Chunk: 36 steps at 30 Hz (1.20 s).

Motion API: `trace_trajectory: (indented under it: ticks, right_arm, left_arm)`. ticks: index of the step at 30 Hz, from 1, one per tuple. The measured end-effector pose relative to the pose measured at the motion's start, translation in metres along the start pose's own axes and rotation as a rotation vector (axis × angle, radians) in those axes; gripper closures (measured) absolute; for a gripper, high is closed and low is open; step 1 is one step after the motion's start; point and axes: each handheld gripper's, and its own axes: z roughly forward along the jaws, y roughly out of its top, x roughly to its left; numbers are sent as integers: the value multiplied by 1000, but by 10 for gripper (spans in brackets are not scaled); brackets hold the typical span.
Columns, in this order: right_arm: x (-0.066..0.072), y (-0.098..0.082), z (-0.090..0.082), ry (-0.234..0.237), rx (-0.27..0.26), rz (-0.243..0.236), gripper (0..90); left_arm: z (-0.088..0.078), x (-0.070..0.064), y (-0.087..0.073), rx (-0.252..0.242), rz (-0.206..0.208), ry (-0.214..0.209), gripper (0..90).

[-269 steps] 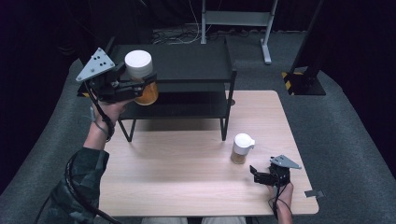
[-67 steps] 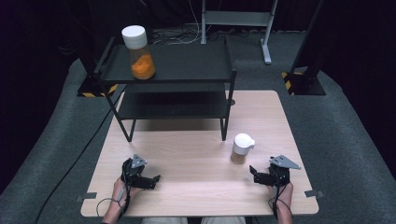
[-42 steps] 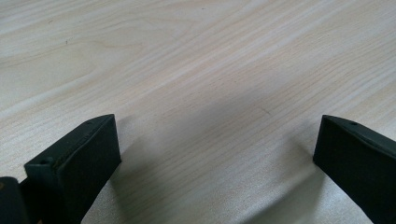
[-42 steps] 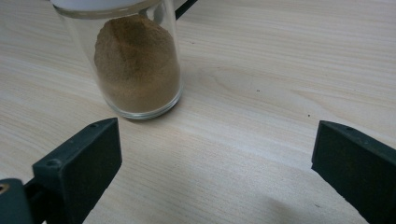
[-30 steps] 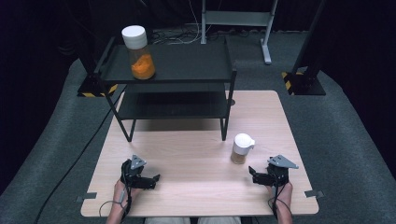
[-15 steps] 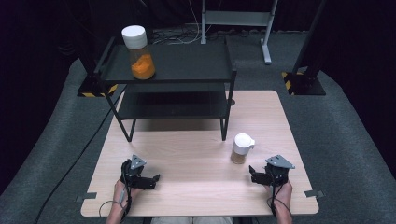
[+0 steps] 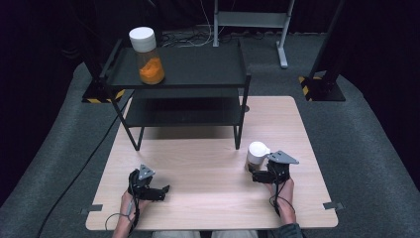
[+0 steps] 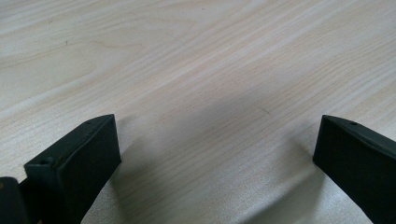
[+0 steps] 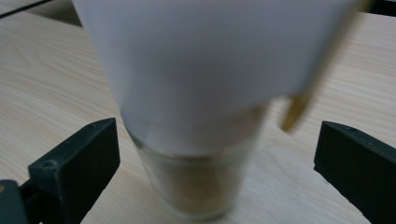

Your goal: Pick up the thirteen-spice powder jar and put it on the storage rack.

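The jar (image 9: 196, 116) is standing between the right claw's (image 9: 210, 177) parted jaws; the left claw (image 8: 215, 163) is gaping over bare table (image 8: 196, 70).

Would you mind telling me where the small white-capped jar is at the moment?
The small jar stands on the table's right side, just in front of the shelf's right leg; in the right gripper view it sits between the open right tongs.
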Motion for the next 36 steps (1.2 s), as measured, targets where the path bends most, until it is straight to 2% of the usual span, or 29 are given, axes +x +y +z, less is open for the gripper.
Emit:
trace_trajectory:
  ticks: [4, 14, 17, 20, 23, 25, 30, 36]
  right_arm:
    - [0, 1, 10, 34, -13, 5, 0]
    - [-5, -1, 18, 82, -39, 1, 0]
    - [-5, -1, 19, 81, -33, 7, 1]
    - [-7, -4, 19, 78, -36, 24, 145]
    - [-9, -7, 20, 77, -27, 35, 228]
    - [-10, -11, 19, 68, -39, 43, 275]
    - [-8, -11, 17, 57, -41, 37, 294]
    - [-7, -13, 12, 78, -67, 18, 307]
  left_arm:
    - [0, 0, 0, 0, 0, 0, 1]
    - [0, 0, 0, 0, -1, -1, 1]
    - [0, 0, 0, 0, -2, -1, 1]
    - [0, 0, 0, -1, -1, -1, 1]
    - [0, 0, 0, 0, -1, -1, 1]
    - [0, 0, 0, -1, -2, -1, 1]
    - [0, 1, 0, -1, -3, -2, 4]
    - [0, 1, 0, -2, -3, -3, 4]
